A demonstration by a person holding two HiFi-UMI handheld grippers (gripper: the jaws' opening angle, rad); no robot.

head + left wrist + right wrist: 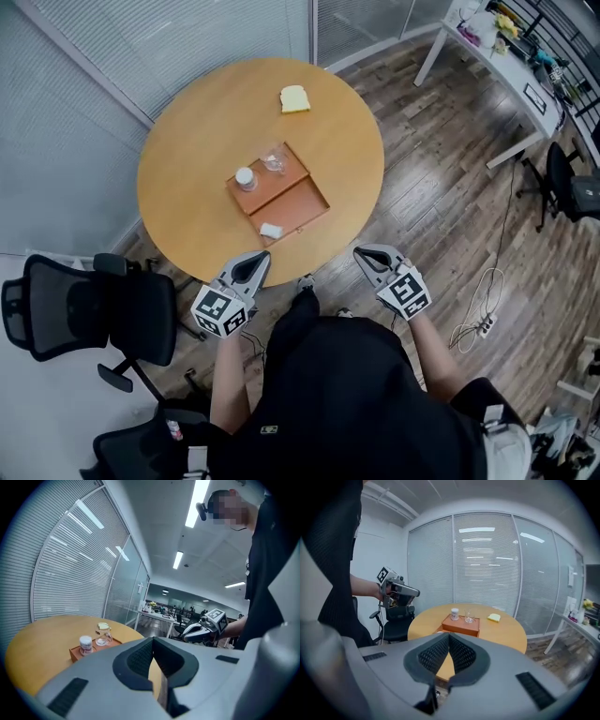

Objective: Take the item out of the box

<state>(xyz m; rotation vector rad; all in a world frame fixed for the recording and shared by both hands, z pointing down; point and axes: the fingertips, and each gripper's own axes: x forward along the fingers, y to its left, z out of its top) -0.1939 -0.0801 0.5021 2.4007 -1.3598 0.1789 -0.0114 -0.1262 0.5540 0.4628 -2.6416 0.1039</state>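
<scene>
Low in the head view, the left gripper (262,258) and right gripper (361,253) hover clenched and empty short of the round wooden table (197,141), so one should open before dropping squarely onto the small white block (272,231) in the lower compartment of the orange-brown box (302,204).

Left gripper (262,256): held low ahead of torso, pointing forward, angled slightly inward. Jaws closed tip to tip, nothing between.
Right gripper (360,252): level with left, well apart from it, also angled inward. Jaws together, empty.
Both grippers in air, touching nothing.
Left marker cube (220,311) and right marker cube (406,292): at rear of each gripper, just above hand.
Left forearm (230,384) and right forearm (436,352): bare, running back to body, elbows bent.
Torso in black top (342,403).
</scene>
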